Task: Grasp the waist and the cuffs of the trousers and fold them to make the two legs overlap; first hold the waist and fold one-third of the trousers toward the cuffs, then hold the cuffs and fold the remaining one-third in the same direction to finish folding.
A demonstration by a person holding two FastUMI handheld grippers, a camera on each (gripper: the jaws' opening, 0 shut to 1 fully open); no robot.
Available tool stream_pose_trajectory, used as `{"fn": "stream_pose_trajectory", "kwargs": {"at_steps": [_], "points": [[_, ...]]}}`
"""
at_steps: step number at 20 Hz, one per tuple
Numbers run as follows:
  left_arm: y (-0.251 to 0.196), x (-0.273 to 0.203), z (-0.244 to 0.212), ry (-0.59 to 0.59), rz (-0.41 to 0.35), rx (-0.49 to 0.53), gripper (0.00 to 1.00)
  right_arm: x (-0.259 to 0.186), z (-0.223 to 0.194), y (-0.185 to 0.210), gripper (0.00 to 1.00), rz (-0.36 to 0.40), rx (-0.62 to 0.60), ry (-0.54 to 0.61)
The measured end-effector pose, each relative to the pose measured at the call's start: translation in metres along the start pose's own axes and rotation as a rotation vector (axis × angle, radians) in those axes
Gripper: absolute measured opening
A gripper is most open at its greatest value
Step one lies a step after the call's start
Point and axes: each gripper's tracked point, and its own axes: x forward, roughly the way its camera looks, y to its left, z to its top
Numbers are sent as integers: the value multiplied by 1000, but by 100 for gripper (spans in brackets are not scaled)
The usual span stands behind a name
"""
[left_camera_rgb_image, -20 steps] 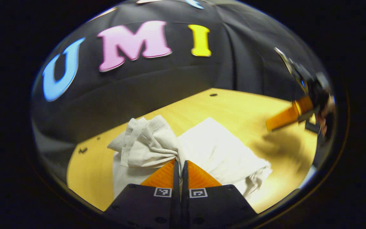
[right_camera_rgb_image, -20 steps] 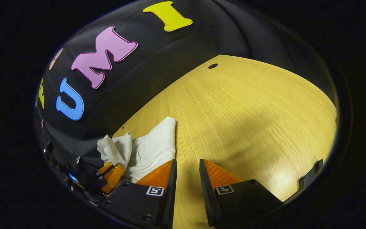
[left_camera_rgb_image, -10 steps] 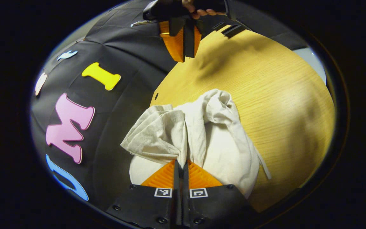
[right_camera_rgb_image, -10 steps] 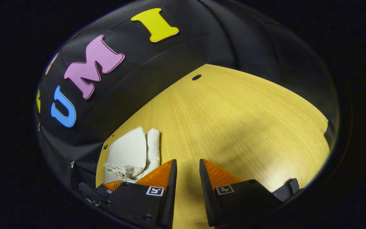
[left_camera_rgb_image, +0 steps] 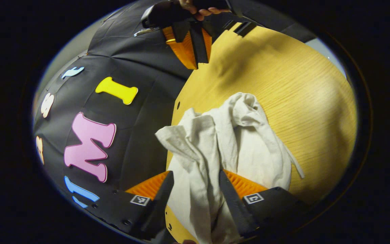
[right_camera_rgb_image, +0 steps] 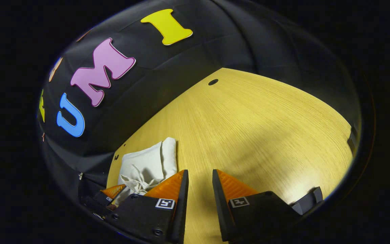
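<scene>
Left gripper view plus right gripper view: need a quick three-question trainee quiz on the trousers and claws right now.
1. True or false: the left claw is open with the crumpled off-white cloth trousers lying between its fingers.
2. The right claw is: A) shut on the trousers B) open over the bare light wooden table C) shut on nothing.
3. Fill in: the trousers look ___, not flat and neatly folded.

Key: 1 true; 2 B; 3 bunched.

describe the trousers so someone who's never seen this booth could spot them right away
Start at the yellow wooden table in front of the black cloth wall. Near its edge by that wall lies a bunched, off-white cloth pair of trousers, between the open left tongs. It is the only soft, pale, wrinkled thing on the table.
</scene>
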Motion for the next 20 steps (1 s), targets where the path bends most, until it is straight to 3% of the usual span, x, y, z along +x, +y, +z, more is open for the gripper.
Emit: {"fn": "stream_pose_trajectory", "kwargs": {"at_steps": [2, 8, 11, 16, 20], "points": [[21, -10, -10, 30, 41, -31, 96, -4, 4, 7, 44, 15, -20, -3], [101, -69, -20, 99, 195, -151, 95, -28, 21, 31, 44, 49, -70, -7], [143, -101, -27, 136, 259, -263, 96, -43, 26, 48, 44, 76, -87, -9], [191, -148, -44, 193, 331, -616, 96, -61, 36, 86, 44, 123, -97, -35], [209, -177, -47, 175, 348, -938, 96, -76, 39, 124, 43, 173, -86, -60]]}}
